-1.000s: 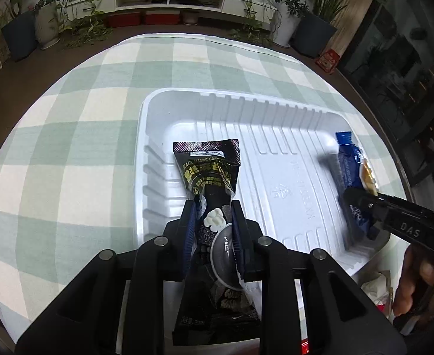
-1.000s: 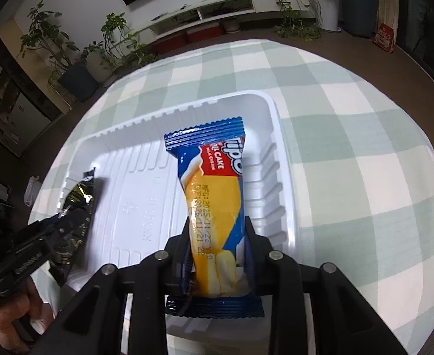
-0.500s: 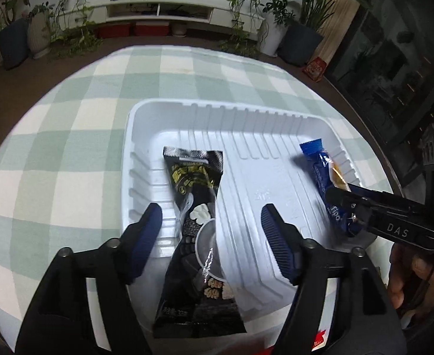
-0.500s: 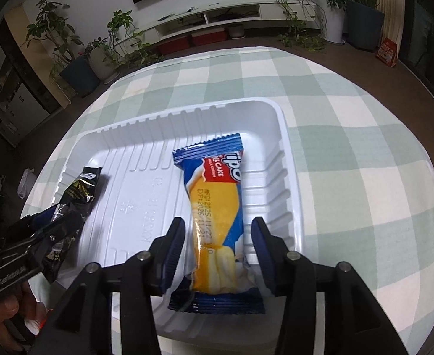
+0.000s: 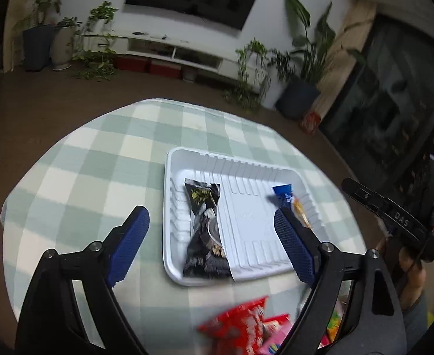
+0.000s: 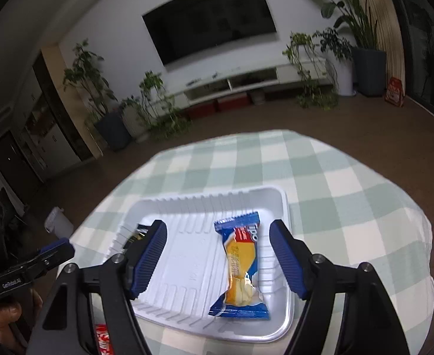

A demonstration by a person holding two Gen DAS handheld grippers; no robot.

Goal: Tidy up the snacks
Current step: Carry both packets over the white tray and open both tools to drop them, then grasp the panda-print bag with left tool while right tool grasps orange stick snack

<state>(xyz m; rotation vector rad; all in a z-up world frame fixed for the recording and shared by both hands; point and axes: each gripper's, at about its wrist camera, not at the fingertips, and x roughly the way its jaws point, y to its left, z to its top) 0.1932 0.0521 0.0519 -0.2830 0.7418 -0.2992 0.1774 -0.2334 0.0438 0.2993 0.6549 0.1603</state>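
A white foam tray [image 5: 246,174] sits on the green-checked tablecloth; it also shows in the right wrist view [image 6: 184,266]. A black snack packet [image 5: 205,230] lies along the tray's left side. A blue and yellow cake packet [image 6: 242,266] lies along its right side, partly hidden in the left wrist view [image 5: 288,195]. My left gripper [image 5: 214,242] is open and empty, raised above the tray's near edge. My right gripper [image 6: 219,257] is open and empty, raised above the tray.
Red and pink snack packets [image 5: 246,328] lie on the cloth near the table's front edge. A red packet [image 6: 103,341] shows at the bottom of the right wrist view. The round table's edge [image 5: 77,130] drops to a brown floor with plants beyond.
Both grippers let go of their packets, opened wide and pulled back and up from the tray. The black packet and the cake packet now lie in the tray.
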